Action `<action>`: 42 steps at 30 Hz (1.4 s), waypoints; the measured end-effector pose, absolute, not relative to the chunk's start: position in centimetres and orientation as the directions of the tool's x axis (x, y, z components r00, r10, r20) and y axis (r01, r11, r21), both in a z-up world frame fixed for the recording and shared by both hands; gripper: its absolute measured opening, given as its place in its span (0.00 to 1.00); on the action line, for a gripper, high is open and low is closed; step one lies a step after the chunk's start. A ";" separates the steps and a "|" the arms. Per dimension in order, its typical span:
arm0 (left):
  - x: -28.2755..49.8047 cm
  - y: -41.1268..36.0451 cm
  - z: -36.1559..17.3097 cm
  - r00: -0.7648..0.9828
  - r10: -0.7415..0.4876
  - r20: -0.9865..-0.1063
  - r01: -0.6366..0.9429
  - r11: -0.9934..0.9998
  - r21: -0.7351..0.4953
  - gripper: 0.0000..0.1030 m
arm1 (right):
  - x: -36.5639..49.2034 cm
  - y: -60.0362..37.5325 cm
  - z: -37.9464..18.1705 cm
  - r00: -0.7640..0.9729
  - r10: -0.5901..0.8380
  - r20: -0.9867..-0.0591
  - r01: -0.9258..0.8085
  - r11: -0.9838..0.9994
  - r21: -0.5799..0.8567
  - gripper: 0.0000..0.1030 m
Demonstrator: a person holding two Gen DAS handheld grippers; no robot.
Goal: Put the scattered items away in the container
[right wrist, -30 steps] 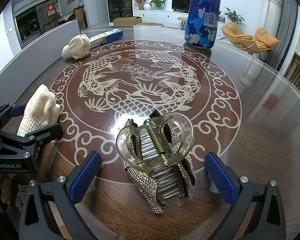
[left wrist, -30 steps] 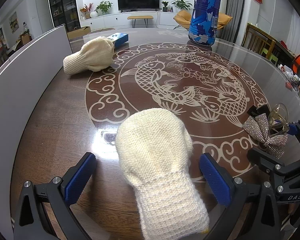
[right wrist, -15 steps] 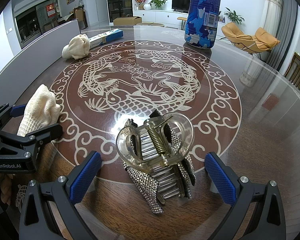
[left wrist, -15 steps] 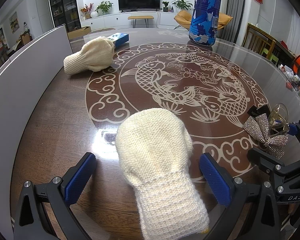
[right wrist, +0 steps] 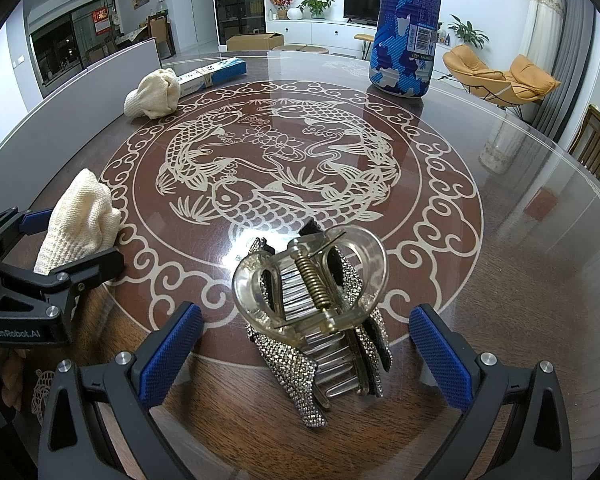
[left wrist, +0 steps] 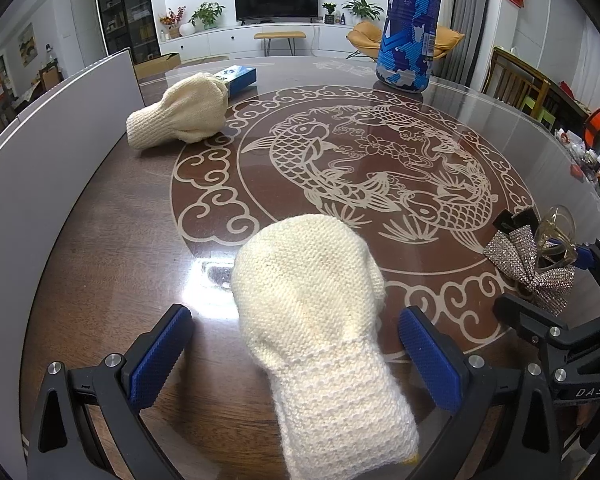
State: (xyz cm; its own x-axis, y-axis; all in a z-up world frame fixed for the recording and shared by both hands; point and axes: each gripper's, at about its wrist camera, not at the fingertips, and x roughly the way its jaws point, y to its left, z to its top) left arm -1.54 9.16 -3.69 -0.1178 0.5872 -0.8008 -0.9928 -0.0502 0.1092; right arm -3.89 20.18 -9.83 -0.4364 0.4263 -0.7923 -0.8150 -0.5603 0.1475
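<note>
A cream knitted mitten [left wrist: 316, 320] lies on the round table between the blue pads of my left gripper [left wrist: 292, 344], which is open around it without touching. A second cream mitten [left wrist: 178, 120] rests far left beside a blue box [left wrist: 238, 76]. In the right wrist view a clear hair claw clip with a rhinestone bow [right wrist: 312, 312] lies between the spread pads of my right gripper [right wrist: 304, 348], also open. The clip [left wrist: 540, 256] shows at the right edge of the left wrist view, and the near mitten [right wrist: 80, 220] at the left of the right wrist view.
A tall blue patterned cylinder container [right wrist: 408, 28] stands at the table's far side. A grey panel [left wrist: 40, 152] runs along the left edge. The glass-topped table [right wrist: 520, 260] carries a fish pattern. Chairs stand beyond it on the right.
</note>
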 end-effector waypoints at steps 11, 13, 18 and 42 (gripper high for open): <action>-1.6 9.0 -3.8 -0.109 0.588 -0.801 -0.994 -0.040 0.105 1.00 | -3.9 20.2 -9.8 -0.430 0.428 -0.795 -0.821 -0.551 0.147 1.00; -1.7 8.9 -3.7 -0.095 0.591 -0.801 -0.995 -0.033 0.094 1.00 | -3.9 20.2 -9.8 -0.429 0.428 -0.796 -0.822 -0.550 0.147 1.00; -2.2 8.2 -3.6 -0.032 0.592 -0.805 -0.995 0.059 0.083 1.00 | -3.9 20.2 -9.8 -0.426 0.428 -0.797 -0.824 -0.547 0.147 1.00; -1.0 7.8 -0.6 -0.025 0.517 -0.856 -0.983 0.144 0.116 0.40 | -3.8 24.0 -6.2 -0.389 0.140 -0.911 -0.709 -0.677 0.199 0.55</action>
